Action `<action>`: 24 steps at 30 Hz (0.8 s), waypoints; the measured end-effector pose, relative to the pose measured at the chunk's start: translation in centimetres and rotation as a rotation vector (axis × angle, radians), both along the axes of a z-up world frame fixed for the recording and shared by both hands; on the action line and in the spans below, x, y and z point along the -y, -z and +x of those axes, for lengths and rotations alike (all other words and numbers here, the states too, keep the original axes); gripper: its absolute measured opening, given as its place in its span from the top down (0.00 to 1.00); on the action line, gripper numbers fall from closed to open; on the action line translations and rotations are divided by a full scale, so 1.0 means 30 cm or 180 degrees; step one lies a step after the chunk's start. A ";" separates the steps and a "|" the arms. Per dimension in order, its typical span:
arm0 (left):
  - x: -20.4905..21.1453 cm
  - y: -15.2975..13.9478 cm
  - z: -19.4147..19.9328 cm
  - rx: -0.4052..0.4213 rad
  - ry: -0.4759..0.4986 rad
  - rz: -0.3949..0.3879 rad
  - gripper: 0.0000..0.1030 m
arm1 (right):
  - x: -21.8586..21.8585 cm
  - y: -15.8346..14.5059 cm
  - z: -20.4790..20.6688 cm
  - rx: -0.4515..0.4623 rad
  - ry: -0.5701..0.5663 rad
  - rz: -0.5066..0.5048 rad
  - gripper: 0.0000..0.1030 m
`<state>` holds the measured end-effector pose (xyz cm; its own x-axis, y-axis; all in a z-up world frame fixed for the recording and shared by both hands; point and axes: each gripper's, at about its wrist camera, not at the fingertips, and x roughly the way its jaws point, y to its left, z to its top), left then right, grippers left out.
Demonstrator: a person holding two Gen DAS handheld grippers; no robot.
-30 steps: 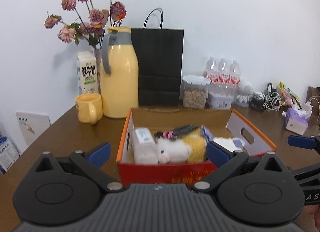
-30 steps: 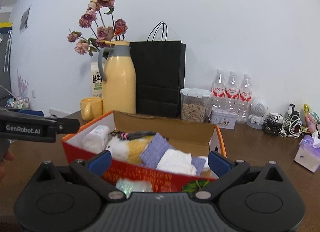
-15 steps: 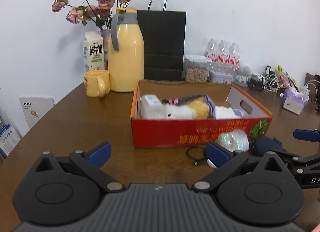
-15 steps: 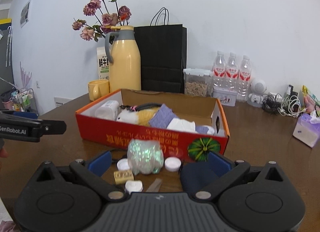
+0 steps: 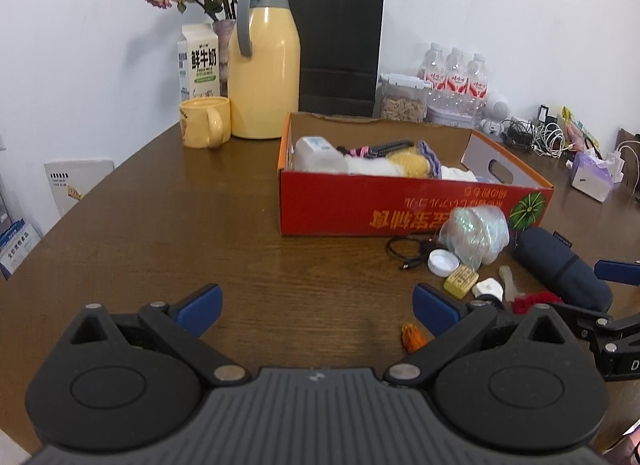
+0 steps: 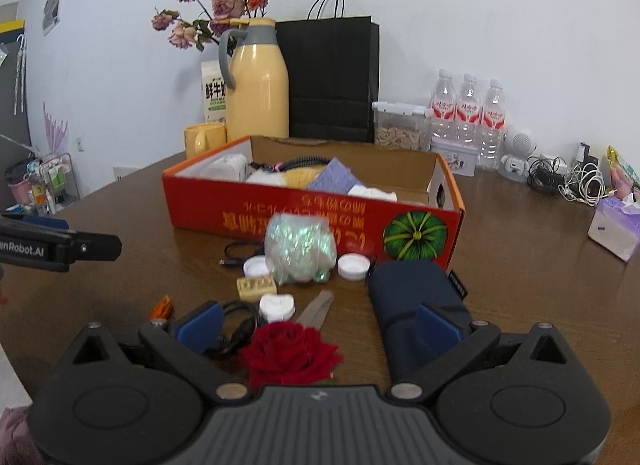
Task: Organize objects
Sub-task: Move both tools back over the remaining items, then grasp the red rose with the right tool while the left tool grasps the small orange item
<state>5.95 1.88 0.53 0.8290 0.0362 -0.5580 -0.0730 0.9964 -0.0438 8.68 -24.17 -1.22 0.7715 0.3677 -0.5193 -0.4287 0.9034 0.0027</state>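
Both grippers have backed away, fingers wide, empty; long red cardboard box (image 6: 316,221) lies crosswise, navy fabric pouch (image 6: 416,305) perhaps soft, lengthwise.

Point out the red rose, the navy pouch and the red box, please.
red rose (image 6: 291,353), right wrist view, middle of the bloom.
navy pouch (image 6: 412,289), right wrist view, upper face of the fabric.
red box (image 5: 352,211), left wrist view, printed front wall.
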 end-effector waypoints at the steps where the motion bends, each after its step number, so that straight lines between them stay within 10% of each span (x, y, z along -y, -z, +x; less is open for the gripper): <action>1: -0.001 0.005 -0.003 -0.0009 -0.0001 -0.0008 0.00 | 0.000 0.006 -0.004 -0.0016 -0.0021 0.0010 0.02; 16: 0.008 0.029 0.006 -0.0095 0.0054 -0.0053 0.00 | -0.009 0.056 0.000 -0.0207 -0.0255 0.0157 0.71; 24: 0.030 0.045 0.022 -0.0148 0.0105 -0.0068 0.00 | -0.001 0.045 -0.013 -0.0162 -0.0280 0.0201 0.78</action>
<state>6.61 0.99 -0.82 0.8027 -0.0031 -0.5964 -0.0425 0.9971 -0.0625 8.30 -24.15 -2.58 0.7081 0.4660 -0.5305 -0.5041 0.8597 0.0823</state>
